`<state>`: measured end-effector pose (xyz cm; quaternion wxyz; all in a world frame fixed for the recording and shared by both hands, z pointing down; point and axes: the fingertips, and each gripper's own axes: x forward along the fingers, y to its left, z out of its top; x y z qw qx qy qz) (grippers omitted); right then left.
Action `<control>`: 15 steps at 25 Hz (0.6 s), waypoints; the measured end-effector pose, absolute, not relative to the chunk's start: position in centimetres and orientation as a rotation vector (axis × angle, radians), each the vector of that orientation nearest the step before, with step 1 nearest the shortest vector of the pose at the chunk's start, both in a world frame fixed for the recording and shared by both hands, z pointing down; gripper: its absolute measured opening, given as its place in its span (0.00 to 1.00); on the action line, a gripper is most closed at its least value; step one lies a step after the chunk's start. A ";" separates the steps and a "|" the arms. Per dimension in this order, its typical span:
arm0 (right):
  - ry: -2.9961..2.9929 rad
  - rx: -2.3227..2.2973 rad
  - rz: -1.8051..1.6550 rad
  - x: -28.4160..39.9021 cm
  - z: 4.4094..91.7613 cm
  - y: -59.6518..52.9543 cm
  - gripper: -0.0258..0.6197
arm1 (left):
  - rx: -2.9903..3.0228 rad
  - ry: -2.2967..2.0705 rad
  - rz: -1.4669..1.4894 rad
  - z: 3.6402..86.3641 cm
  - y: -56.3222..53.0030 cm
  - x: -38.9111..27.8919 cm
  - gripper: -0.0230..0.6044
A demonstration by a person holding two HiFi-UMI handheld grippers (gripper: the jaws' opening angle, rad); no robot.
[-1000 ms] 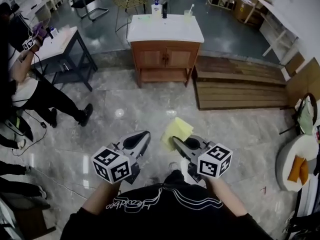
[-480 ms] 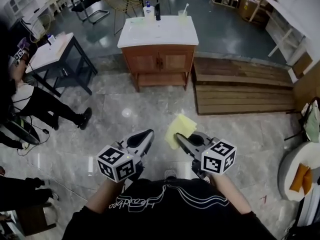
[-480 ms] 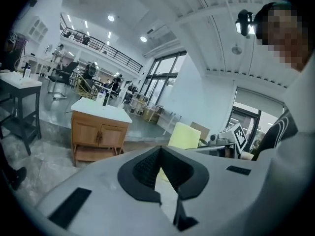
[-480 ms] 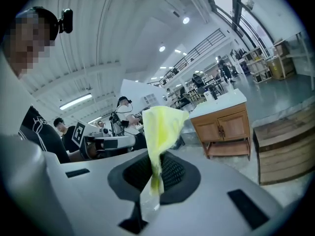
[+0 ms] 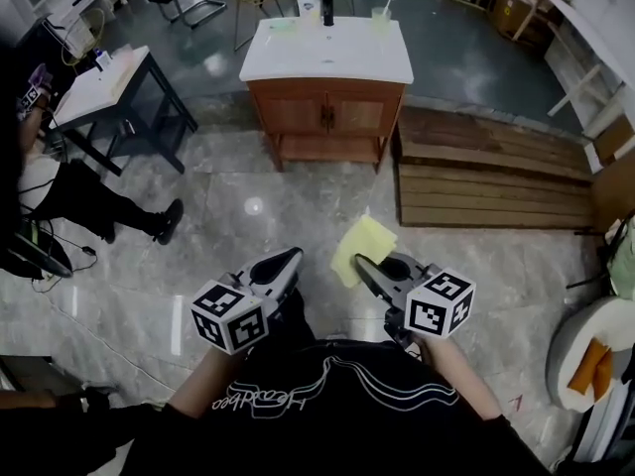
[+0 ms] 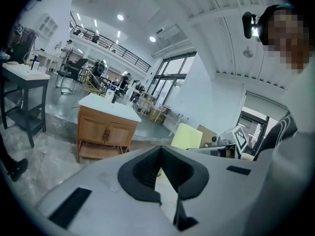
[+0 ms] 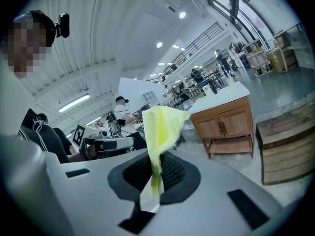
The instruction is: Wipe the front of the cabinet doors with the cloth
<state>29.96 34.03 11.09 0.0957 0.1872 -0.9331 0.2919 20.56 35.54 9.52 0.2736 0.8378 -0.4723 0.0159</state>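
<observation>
The right claw [image 5: 361, 263] pinches a yellow cloth [image 5: 359, 242] by one edge, and the soft, crumpled fabric stands up loosely above the ribbed black pads [image 7: 170, 173]. The left claw [image 5: 289, 257] has its tips pressed together with nothing between them. Both are held side by side low in front of the person, on bare forearms [image 5: 451, 370] reaching out from a black shirt, and both point far toward the cabinet [image 5: 327, 117]. Each one carries a cube with black and white square markers [image 5: 231, 315] near the hand.

The cabinet stands well apart from the claws, across a glossy, marbled stone floor [image 5: 248, 181]. It is boxy, of reddish-brown wood, with two panelled doors [image 5: 300, 115] side by side, an open shelf below and a smooth white worktop [image 5: 327, 56]. Bottles [image 5: 308, 6] and a cup [image 5: 380, 16] stand along the worktop's far edge. To its right lies a low platform of wooden planks [image 5: 486, 172].
</observation>
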 end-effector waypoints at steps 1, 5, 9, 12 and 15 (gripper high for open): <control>-2.755 0.554 0.862 29.2 11.5 33.3 0.10 | 2.248 -1.268 0.034 10.0 34.8 19.8 0.05; -2.716 0.539 0.868 24.5 13.8 29.9 0.10 | 2.207 -1.275 0.005 12.4 31.1 14.8 0.05; -2.682 0.536 0.909 18.6 15.7 24.2 0.10 | 2.162 -1.279 -0.001 14.4 25.7 8.8 0.05; -2.658 0.535 0.937 13.1 17.0 19.1 0.10 | 2.158 -1.299 0.053 15.8 20.9 3.1 0.05; -2.608 0.554 0.903 8.3 18.3 14.6 0.10 | 2.123 -1.296 0.057 17.4 16.3 -2.5 0.05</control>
